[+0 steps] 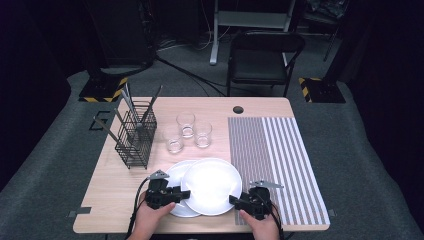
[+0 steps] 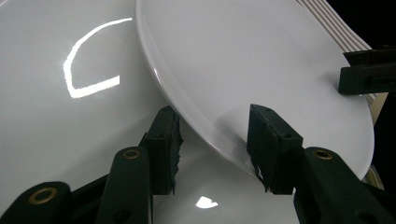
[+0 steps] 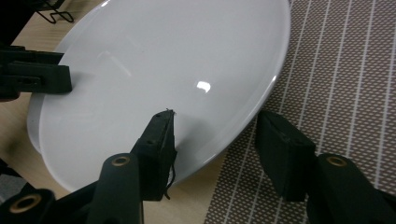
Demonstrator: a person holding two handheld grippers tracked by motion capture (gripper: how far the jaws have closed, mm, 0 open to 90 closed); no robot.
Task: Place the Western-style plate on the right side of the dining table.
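Two white plates overlap at the near edge of the surface [image 1: 115,210], and the top plate [image 1: 212,185] is the landmark: it lies half over the lower plate [image 1: 176,172], its right rim reaching the striped mat [image 1: 280,165]. Left gripper [image 1: 172,195] straddles its left rim, right gripper [image 1: 240,201] its right rim, both fingers open, nothing clamped yet. Behind the top plate, three empty glasses [image 1: 187,131]; back-left, a wire rack [image 1: 135,135] holding utensils.
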